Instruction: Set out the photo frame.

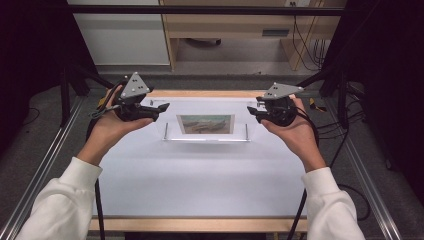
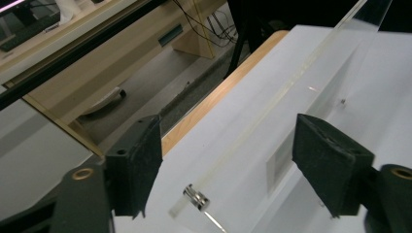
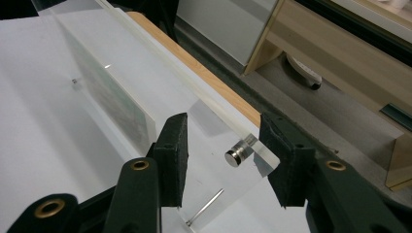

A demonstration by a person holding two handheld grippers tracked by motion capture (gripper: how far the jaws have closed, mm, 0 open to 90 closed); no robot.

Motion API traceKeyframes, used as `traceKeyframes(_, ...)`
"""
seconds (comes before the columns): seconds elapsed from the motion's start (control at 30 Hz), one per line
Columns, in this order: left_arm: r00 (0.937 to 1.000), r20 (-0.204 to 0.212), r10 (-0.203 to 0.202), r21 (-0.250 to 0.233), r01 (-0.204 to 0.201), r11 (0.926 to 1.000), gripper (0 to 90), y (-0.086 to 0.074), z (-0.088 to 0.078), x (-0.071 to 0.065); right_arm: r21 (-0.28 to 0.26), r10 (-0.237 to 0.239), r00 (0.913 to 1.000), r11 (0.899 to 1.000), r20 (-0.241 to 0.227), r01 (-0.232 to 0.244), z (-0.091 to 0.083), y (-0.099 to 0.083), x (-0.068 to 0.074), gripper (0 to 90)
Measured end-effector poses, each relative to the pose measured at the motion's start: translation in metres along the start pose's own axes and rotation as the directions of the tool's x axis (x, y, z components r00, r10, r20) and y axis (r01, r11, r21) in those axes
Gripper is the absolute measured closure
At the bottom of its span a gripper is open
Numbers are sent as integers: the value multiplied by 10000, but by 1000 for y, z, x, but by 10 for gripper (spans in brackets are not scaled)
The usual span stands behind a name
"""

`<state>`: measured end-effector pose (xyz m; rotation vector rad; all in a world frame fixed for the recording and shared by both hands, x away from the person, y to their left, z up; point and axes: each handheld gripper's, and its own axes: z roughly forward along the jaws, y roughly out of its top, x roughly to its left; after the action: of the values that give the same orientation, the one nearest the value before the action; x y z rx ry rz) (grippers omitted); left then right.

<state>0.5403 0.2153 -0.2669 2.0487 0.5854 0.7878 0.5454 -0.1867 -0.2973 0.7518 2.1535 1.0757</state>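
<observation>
A clear acrylic picture frame (image 1: pixel 207 136) stands on the white table (image 1: pixel 200 175) and holds a small landscape picture (image 1: pixel 206 123). My left gripper (image 1: pixel 161 111) is at the frame's left end. In the left gripper view its jaws (image 2: pixel 228 160) stand wide apart, with the frame's edge (image 2: pixel 272 111) and a metal stud (image 2: pixel 196 198) between them and untouched. My right gripper (image 1: pixel 254 113) is at the frame's right end. In the right gripper view its jaws (image 3: pixel 224 145) straddle the frame's corner (image 3: pixel 257 148) and its stud (image 3: pixel 234 158), with a gap at the left pad (image 3: pixel 176 155).
The table's wooden far edge (image 1: pixel 200 93) lies just behind the frame. Beyond it are a floor, a wooden desk (image 1: pixel 225 25) and hanging cables (image 1: pixel 305 40). Metal rails (image 1: pixel 40 165) run along both sides of the table. Thin pin legs (image 1: pixel 166 131) prop up the frame.
</observation>
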Motion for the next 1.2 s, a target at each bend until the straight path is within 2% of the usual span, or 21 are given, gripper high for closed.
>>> traceKeyframes(0.1, 9979, -86, -642, -142, 641, 9978, 187, -6, -6, 0, -27, 92, 10000, 10000, -6, -92, 3, 1, -3, 546)
traceKeyframes(0.17, 9949, -180, -995, -402, 987, 9943, 169, -11, -11, -1, -55, 151, 9999, 9999, -32, -151, 4, 2, -5, 543)
traceKeyframes(0.27, 9910, -239, -1319, -424, 1308, 9905, 136, -19, -17, -3, -69, 215, 9998, 9997, -12, -215, 6, 3, -7, 539)
traceKeyframes(0.4, 9880, -249, -1525, -528, 1510, 9871, 131, -30, -25, -7, -129, 353, 9994, 9993, -17, -353, 9, 3, -9, 535)
traceKeyframes(0.47, 9876, -208, -1556, -400, 1547, 9871, 129, -35, -26, -8, -143, 346, 9994, 9993, -35, -347, 10, 4, -11, 534)
traceKeyframes(0.83, 9832, -236, -1808, -119, 1805, 9835, 115, -57, -25, -15, -157, 513, 9987, 9986, -40, -514, 15, 6, -16, 528)
traceKeyframes(0.9, 9847, -292, -1719, -87, 1717, 9851, 112, -61, -24, -16, -179, 554, 9984, 9983, -72, -555, 16, 6, -17, 526)
traceKeyframes(1.03, 9795, -341, -1983, 113, 1988, 9800, 108, -72, -24, -17, -239, 739, 9972, 9970, -114, -742, 18, 6, -20, 524)
traceKeyframes(1.1, 9796, -354, -1979, 121, 1984, 9801, 106, -78, -22, -16, -234, 814, 9966, 9964, -132, -817, 19, 7, -21, 523)
traceKeyframes(1.2, 9741, -264, -2244, 280, 2251, 9739, 105, -88, -21, -18, -233, 875, 9961, 9959, -124, -878, 22, 8, -23, 520)
